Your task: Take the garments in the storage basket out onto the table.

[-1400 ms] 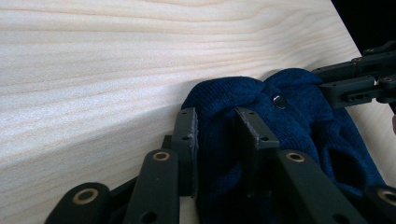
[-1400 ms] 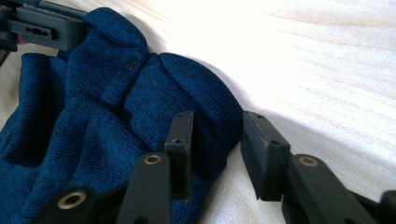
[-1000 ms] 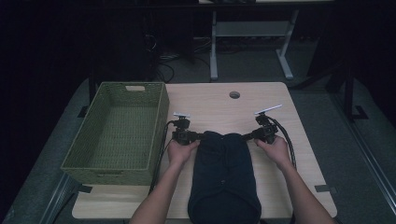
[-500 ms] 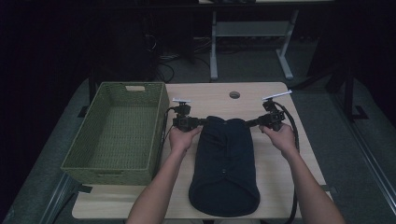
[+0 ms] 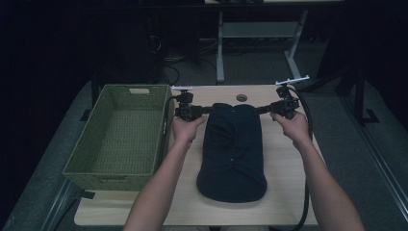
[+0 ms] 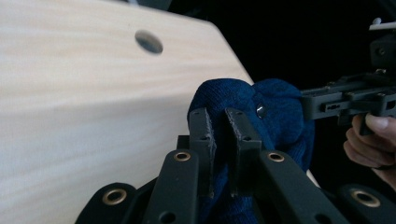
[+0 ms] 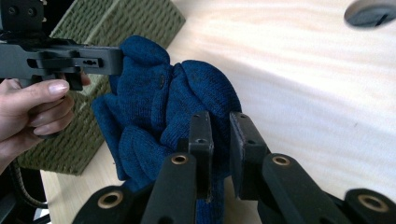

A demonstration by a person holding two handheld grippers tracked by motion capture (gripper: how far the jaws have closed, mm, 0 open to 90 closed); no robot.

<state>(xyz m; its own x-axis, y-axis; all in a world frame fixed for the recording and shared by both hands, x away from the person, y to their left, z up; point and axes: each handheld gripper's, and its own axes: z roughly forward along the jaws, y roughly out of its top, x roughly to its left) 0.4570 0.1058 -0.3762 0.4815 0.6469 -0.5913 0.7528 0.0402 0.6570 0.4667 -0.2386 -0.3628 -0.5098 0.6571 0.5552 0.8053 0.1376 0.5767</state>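
Dark blue knit garment (image 5: pixel 232 149) lies lengthwise, near-to-far.

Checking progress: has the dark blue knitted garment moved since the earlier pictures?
Yes. The dark blue knitted garment has moved away from the person, its top edge nearer the round hole in the table.

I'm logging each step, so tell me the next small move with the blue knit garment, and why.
Probably carry it leftward toward the green basket. The left gripper and right gripper each pinch a top corner of the blue knit garment, which is folded, and the basket stands beside it.
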